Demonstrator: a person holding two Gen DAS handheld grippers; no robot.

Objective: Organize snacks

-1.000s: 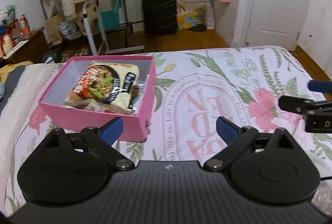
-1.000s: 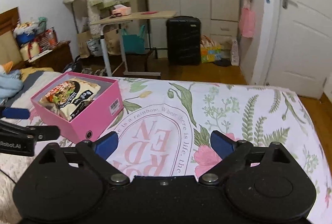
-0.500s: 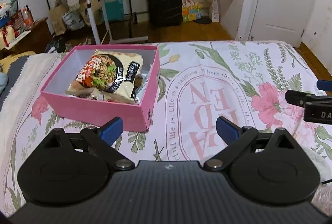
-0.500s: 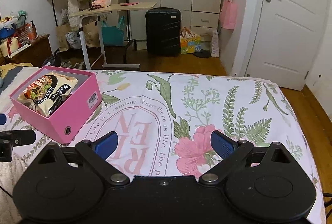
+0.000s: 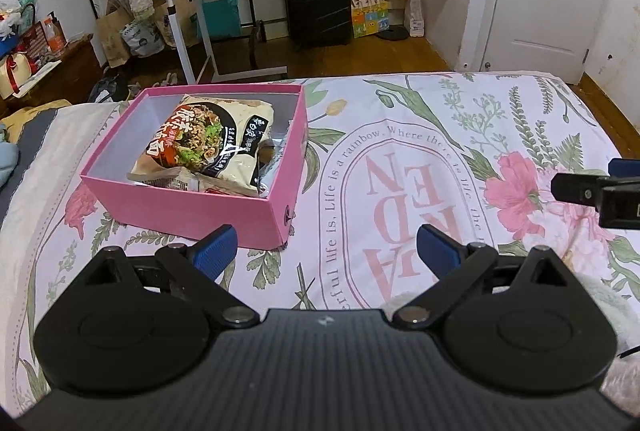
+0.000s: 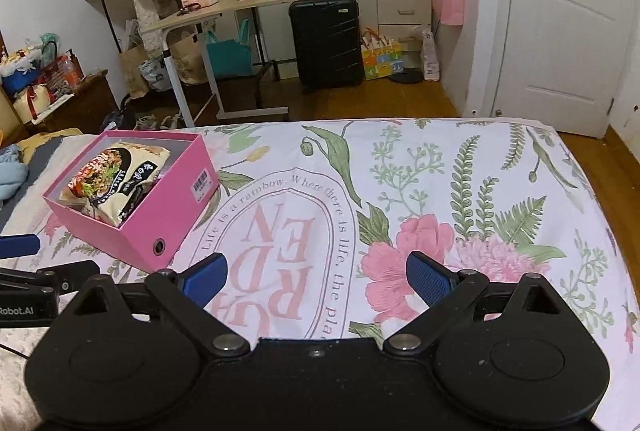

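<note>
A pink box [image 5: 192, 209] sits open on a floral bedspread [image 5: 400, 159], toward the left of the bed. Inside it lies a noodle packet [image 5: 208, 143], tilted, printed with a bowl of noodles and dark lettering too small to read. Under and beside the packet are other wrappers [image 5: 268, 167], mostly hidden by it and by the box wall, so what they are cannot be told. The left gripper [image 5: 326, 249] hangs over the bedspread just in front of the box, its blue fingers [image 5: 214, 245] spread wide with nothing between them; the left finger overlaps the box's near wall in the view, and whether they touch is unclear. The right gripper [image 6: 316, 277] hovers over the pink lettering in the middle of the bedspread, its jaws likewise wide apart and empty. Each wrist view catches only the tip of the other gripper at its edge, the rest cut off. The box's side facing the right wrist view bears a barcode label [image 6: 202, 187] and a small round hole [image 6: 159, 246]. Beyond the bed stand a black suitcase [image 6: 326, 39], a side table [image 6: 224, 5] and a white door [image 6: 560, 23], the door cut off at the top.
</note>
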